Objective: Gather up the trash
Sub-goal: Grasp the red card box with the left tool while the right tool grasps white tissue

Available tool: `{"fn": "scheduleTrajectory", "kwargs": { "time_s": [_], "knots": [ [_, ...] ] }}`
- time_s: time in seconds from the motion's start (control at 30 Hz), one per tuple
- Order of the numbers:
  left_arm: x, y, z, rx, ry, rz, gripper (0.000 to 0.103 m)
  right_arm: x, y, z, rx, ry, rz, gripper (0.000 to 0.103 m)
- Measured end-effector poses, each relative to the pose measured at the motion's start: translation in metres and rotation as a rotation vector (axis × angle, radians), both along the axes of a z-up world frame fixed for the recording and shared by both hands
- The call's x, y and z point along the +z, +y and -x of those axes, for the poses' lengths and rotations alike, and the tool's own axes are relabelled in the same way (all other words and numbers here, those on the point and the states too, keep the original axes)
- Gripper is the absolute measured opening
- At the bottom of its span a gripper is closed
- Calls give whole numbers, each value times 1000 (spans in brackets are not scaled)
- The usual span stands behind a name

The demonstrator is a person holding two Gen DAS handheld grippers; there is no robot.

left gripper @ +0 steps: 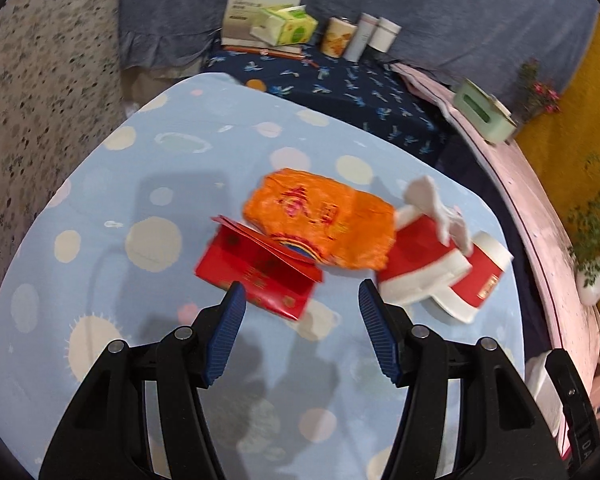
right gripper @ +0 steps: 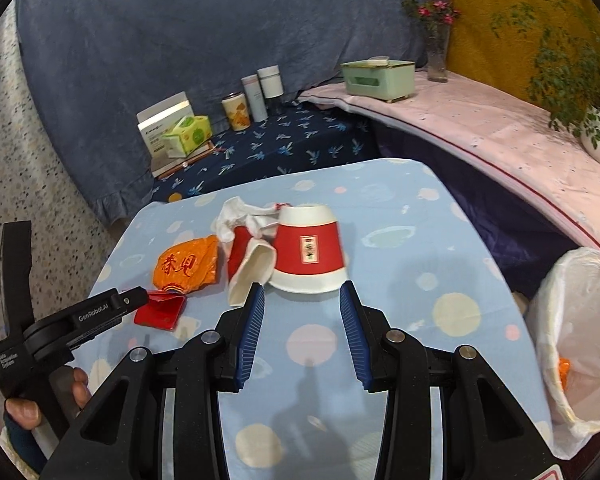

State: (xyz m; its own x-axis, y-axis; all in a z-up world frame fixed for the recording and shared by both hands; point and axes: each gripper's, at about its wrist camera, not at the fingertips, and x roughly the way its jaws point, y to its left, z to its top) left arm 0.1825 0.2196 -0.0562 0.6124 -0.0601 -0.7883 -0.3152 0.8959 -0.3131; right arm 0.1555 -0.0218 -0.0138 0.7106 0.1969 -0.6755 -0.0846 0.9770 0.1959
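While both claws hang above the spotted blue tablecloth [right gripper: 400,216] with nothing gripped, the trash lies clustered at the table's middle. The left gripper [left gripper: 302,300] is spread wide, one pad just over the near corner of the red envelope [left gripper: 256,276], on whose far edge the crumpled orange wrapper [left gripper: 320,220] rests. The right gripper [right gripper: 302,300] is likewise wide open and empty, aimed at the upturned red-and-white paper cup [right gripper: 310,252], beside which a flattened cup [right gripper: 248,268] and a crumpled white tissue [right gripper: 236,216] are seen touching. The lined waste bin [right gripper: 580,344], already holding something orange, stands just off the table's right edge. A flat envelope is judged hard to pinch: the cloth could be caught with it, or the wrapper dragged along and dropped. The light cup may be crushed or tipped away if only its rim is closed upon.
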Motion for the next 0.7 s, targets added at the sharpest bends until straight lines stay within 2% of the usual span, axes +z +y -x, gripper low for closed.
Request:
{"fn": "scheduleTrajectory", "kwargs": {
  "time_s": [0.27,0.37,0.5,0.57,0.7],
  "knots": [
    [-20,31,-27,38,47,95,53,-8,49,-54,72,18,-4,39],
    [-26,37,-33,36,61,115,44,-9,64,-75,92,24,-8,39],
    [-32,38,-38,17,69,139,19,-16,84,-101,108,38,14,39],
    [-33,36,-39,2,61,135,11,-23,89,-113,110,54,18,39],
    [-28,30,-39,-24,39,110,5,-38,92,-128,110,95,15,37]
  ]
}}
